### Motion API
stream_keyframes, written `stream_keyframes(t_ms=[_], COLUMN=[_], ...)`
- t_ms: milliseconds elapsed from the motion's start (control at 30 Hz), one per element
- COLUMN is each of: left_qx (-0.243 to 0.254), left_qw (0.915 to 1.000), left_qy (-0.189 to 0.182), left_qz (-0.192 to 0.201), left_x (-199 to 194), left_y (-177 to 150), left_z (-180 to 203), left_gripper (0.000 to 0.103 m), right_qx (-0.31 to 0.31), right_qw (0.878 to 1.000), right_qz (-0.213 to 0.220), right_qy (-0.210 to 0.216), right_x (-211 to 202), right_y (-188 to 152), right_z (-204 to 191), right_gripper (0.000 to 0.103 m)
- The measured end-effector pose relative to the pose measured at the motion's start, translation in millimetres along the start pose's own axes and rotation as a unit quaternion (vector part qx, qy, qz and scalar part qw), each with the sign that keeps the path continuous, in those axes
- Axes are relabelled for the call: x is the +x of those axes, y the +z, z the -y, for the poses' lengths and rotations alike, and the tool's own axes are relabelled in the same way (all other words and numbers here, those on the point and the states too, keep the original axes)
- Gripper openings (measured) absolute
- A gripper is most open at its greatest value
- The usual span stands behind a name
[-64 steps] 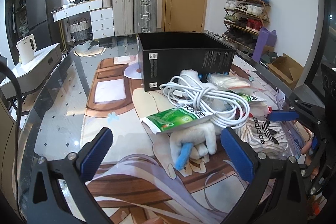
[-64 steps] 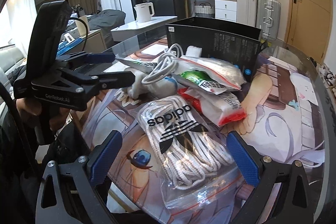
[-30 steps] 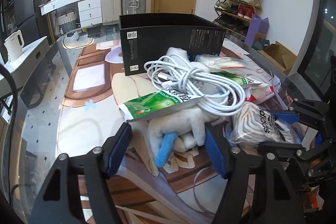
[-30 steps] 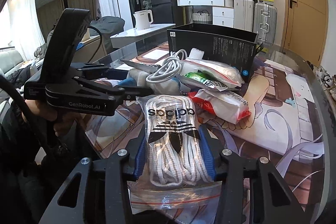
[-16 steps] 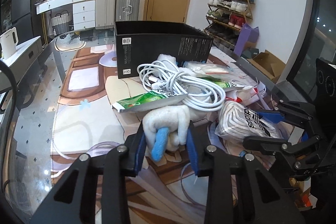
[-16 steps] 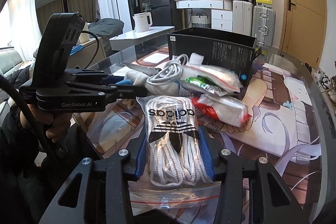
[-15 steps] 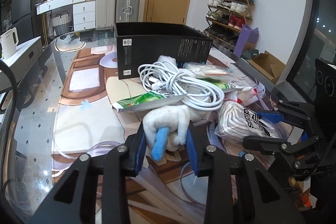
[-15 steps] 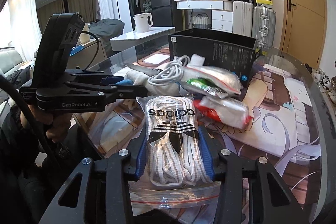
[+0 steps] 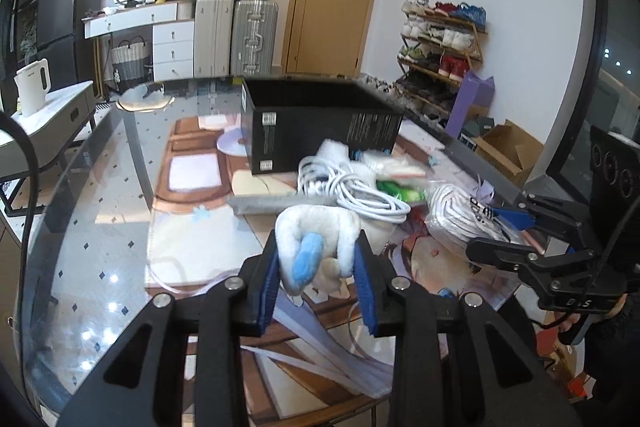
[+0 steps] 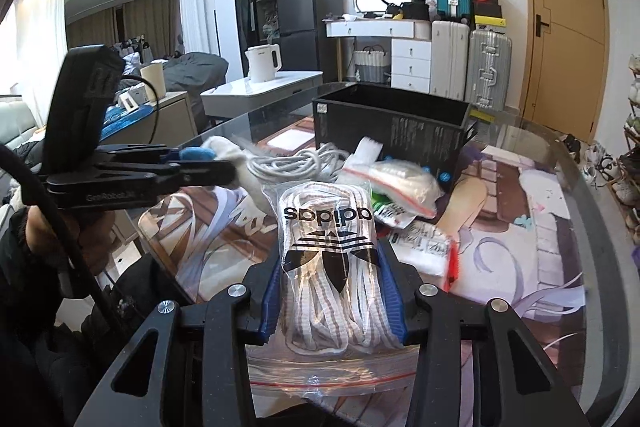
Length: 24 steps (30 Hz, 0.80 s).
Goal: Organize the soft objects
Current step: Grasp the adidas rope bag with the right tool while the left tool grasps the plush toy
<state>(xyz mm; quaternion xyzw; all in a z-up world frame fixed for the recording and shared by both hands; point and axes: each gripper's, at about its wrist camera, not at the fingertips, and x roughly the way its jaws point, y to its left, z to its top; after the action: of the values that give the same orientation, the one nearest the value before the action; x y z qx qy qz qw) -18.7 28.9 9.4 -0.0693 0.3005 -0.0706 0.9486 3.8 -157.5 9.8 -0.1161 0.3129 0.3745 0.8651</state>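
Note:
My left gripper [image 9: 316, 269] is shut on a white plush toy [image 9: 320, 231] with a blue part, held just above the table mat. In the right wrist view that same gripper [image 10: 208, 167] shows from the side at left with the plush toy [image 10: 230, 151]. My right gripper [image 10: 330, 283] is shut on a clear zip bag of white laces [image 10: 328, 259] with a black logo, lifted off the mat. The bag of laces [image 9: 460, 215] and right gripper [image 9: 516, 235] also appear at right in the left wrist view. An open black box [image 9: 320, 123] [image 10: 392, 131] stands behind the pile.
A coiled white cable [image 9: 352, 187] [image 10: 292, 159], a green packet [image 9: 396, 189], a flat grey packet [image 9: 272, 205] and bagged white items [image 10: 400, 183] lie between grippers and box. The glass table's rim [image 9: 52, 227] curves at left. A person's hand [image 10: 52, 227] holds the left gripper.
The left gripper's jaws closed on the plush toy and lifted it away from the pile. The right gripper rose slightly with the bag of laces. The cable and packets shifted.

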Motion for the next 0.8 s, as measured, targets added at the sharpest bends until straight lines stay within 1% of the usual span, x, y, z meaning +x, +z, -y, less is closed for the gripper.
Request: stream_keyframes(t_ms=[133,400,567,800], left_qx=[-0.001,0.009,0.014,0.011], left_qw=[0.9999,0.9993,0.9989,0.9984], left_qy=[-0.007,-0.009,0.003,0.01], left_qz=[0.014,0.034,0.044,0.055], left_x=[-8.4,-17.4,-19.0,-11.5], left_y=[8.5,26.0,35.8,49.1], left_z=[1.9,9.8,8.6,5.4], left_gripper=[0.032,0.032,0.032,0.032], right_qx=[0.005,0.008,0.015,0.03], right_qw=[1.0,0.999,0.998,0.996], right_qz=[0.015,0.038,0.045,0.05], right_qy=[-0.01,-0.029,-0.045,-0.061], right_x=[-7.3,-18.8,-21.2,-19.7], right_y=[6.6,22.2,31.6,46.3], right_z=[3.2,9.6,15.1,24.0], right_gripper=[0.043,0.043,0.043,0.043])
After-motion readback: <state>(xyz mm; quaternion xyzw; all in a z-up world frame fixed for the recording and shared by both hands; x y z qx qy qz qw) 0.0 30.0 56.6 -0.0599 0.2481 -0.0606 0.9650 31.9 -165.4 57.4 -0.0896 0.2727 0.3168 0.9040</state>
